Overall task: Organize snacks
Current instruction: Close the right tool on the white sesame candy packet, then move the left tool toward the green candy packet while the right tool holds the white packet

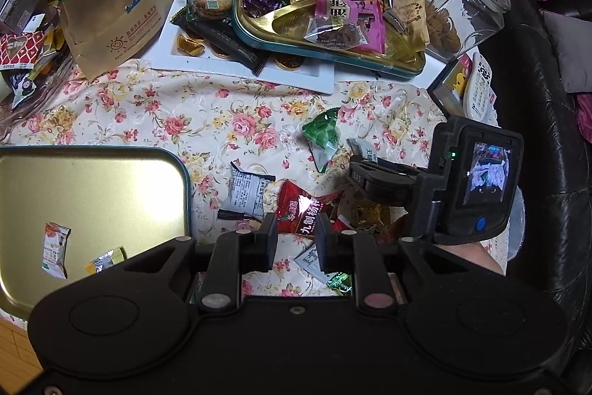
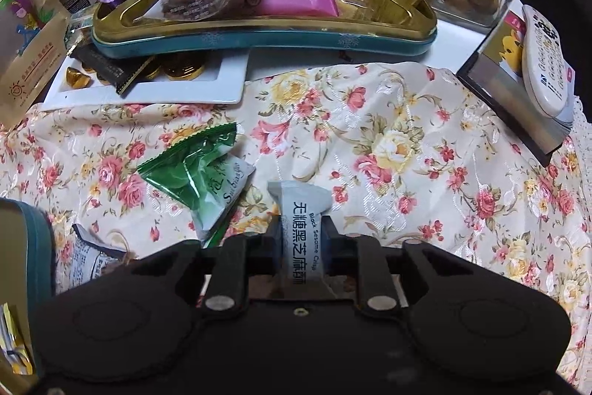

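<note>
Your right gripper (image 2: 300, 239) is clenched on the black sesame crisp packet (image 2: 301, 232), held above the floral tablecloth (image 2: 407, 143).
Its long axis runs straight ahead along your fingers, its crimped end pointing forward. It looks light, crinkly and probably brittle inside, so grip mid-body gently. Your left gripper (image 1: 296, 239) hangs released above the red snack packet (image 1: 301, 213), beside the gold tin lid (image 1: 92, 180).

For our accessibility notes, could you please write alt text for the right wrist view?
The right gripper holds a white black sesame crisp packet between its fingers above a floral tablecloth. A green snack packet lies to its left; behind sit a teal-and-gold tin piled with snacks, a white tray and a remote control.
</note>
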`<action>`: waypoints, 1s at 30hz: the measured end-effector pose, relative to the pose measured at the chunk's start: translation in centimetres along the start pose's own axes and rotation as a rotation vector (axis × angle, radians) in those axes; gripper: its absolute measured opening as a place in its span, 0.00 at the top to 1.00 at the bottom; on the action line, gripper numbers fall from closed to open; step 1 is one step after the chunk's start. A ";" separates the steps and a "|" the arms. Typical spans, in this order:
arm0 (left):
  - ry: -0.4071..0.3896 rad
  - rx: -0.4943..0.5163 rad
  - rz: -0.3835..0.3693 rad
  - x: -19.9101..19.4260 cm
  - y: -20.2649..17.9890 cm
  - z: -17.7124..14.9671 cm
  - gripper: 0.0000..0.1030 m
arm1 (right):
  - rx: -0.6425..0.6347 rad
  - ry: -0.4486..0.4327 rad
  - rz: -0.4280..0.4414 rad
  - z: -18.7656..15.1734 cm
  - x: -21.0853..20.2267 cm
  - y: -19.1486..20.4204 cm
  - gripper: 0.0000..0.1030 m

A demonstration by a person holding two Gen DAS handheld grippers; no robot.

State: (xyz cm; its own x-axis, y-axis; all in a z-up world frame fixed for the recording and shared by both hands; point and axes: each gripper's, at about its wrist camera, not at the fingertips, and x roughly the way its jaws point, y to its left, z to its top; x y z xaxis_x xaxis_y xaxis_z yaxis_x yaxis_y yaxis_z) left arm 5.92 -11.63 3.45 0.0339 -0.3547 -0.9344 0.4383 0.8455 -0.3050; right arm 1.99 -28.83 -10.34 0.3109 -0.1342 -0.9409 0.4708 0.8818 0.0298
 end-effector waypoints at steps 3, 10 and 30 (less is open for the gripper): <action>-0.003 0.002 0.000 0.0 -0.1 0.0 0.72 | 0.023 0.011 -0.001 0.1 0.0 -0.5 0.80; -0.007 0.012 -0.002 -0.1 -0.2 0.0 0.72 | 0.143 0.095 0.026 0.0 -0.9 -2.0 0.80; 0.004 0.063 0.026 0.8 -1.7 -0.6 0.72 | 0.329 0.098 0.080 -4.3 -10.5 -4.7 0.80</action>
State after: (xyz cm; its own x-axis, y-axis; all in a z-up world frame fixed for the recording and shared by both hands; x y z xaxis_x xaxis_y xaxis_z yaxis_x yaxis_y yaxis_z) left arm 4.70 -13.12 3.09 0.0430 -0.3312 -0.9426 0.4932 0.8275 -0.2682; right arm -7.01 -29.59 -2.05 0.2840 -0.0126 -0.9587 0.6941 0.6926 0.1965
